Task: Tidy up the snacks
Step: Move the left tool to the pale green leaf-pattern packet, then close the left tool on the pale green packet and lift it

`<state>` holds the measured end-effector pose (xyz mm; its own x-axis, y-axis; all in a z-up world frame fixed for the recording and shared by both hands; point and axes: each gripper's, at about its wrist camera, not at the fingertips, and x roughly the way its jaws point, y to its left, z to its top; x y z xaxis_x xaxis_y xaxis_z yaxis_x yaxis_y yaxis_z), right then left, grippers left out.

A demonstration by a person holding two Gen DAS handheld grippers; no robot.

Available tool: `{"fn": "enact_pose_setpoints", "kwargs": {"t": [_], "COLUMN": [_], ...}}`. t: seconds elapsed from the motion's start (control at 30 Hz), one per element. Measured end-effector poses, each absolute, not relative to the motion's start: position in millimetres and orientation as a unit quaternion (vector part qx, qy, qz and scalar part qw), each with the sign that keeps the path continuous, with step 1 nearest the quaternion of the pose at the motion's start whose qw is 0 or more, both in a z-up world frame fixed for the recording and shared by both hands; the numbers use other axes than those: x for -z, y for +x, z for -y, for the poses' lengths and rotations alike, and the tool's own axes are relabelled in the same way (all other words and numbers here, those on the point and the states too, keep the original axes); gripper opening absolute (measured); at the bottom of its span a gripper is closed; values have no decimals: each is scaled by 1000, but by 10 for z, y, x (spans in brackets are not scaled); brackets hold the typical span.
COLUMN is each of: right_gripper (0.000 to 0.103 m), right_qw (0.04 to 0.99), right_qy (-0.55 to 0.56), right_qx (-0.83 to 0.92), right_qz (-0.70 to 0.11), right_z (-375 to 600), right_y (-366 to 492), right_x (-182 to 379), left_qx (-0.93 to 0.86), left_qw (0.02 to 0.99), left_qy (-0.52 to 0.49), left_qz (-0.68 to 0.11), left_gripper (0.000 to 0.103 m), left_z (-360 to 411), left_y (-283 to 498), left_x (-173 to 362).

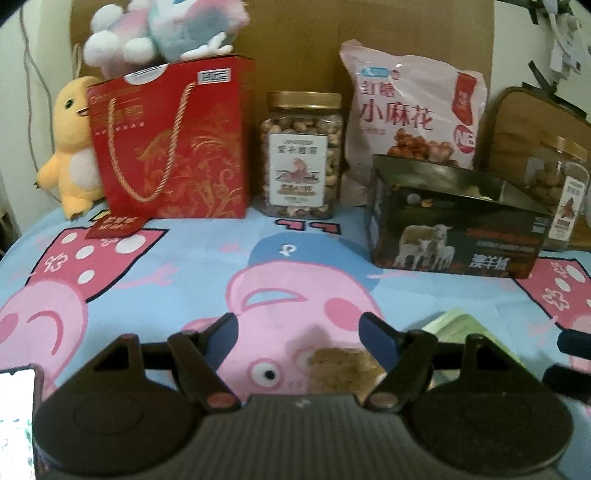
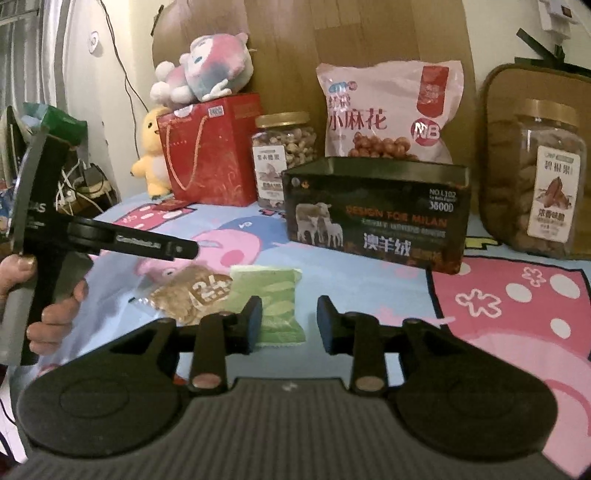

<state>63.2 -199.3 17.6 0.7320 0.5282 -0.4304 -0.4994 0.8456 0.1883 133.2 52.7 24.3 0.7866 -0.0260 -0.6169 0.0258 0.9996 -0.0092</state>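
Two small snack packets lie on the cartoon bedsheet: a clear packet of brown crisp (image 2: 192, 293) (image 1: 341, 369) and a green packet (image 2: 275, 299) (image 1: 465, 328) beside it. A dark open box (image 2: 376, 210) (image 1: 454, 218) with sheep printed on it stands behind them. My left gripper (image 1: 297, 330) is open and empty, just above the brown packet; it also shows from the side in the right wrist view (image 2: 184, 249). My right gripper (image 2: 290, 319) is open and empty, its left finger over the green packet's near edge.
Along the back stand a red gift bag (image 1: 173, 144), a gold-lidded nut jar (image 1: 301, 155), a pink snack bag (image 1: 410, 107) and a second nut jar (image 2: 546, 177). Plush toys (image 1: 166, 29) sit on and beside the bag. A wooden board is behind.
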Motion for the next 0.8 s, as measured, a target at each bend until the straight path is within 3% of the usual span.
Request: {"fn": "enact_pose_setpoints", "kwargs": {"t": [0.07, 0.17, 0.2, 0.27, 0.37, 0.4, 0.43, 0.47, 0.5, 0.53, 0.57, 0.63, 0.8], "right_gripper": [56, 58, 60, 75, 75, 75, 74, 68, 55, 37, 31, 7, 7], "right_qw": [928, 921, 918, 911, 903, 902, 902, 900, 900, 902, 905, 900, 924], "right_qy": [32, 22, 18, 12, 3, 4, -2, -9, -17, -32, -47, -26, -42], "right_qx": [-282, -294, -297, -306, -307, -311, -313, -316, -321, -317, -313, -331, -313], "right_qz": [-243, -256, -261, -275, -299, -299, -297, -300, -295, -291, -284, -284, -217], "right_z": [1992, 1940, 1912, 1835, 1724, 1708, 1681, 1650, 1633, 1610, 1603, 1658, 1638], "right_y": [629, 631, 648, 710, 847, 869, 887, 894, 888, 872, 846, 826, 733], "right_x": [-171, -133, -118, -64, 25, 20, 15, 20, 17, 11, 13, 12, -264], "left_qx": [25, 54, 73, 126, 156, 163, 176, 188, 199, 216, 240, 244, 244], "left_qw": [944, 941, 939, 932, 923, 918, 909, 898, 896, 890, 881, 880, 900], "left_qy": [1, -11, -24, -40, -19, -11, -5, -4, -20, -39, -59, -68, -72], "left_qz": [-329, -334, -336, -338, -350, -361, -379, -398, -397, -399, -404, -402, -353], "left_gripper": [74, 75, 79, 102, 99, 95, 84, 71, 67, 51, 38, 38, 40], "left_z": [-471, -427, -413, -342, -171, -124, -78, -48, -63, -83, -94, -67, -14], "left_y": [1351, 1396, 1427, 1497, 1625, 1662, 1698, 1724, 1714, 1695, 1693, 1666, 1712], "left_x": [-249, -260, -278, -305, -278, -249, -198, -138, -110, -102, -117, -181, -631]}}
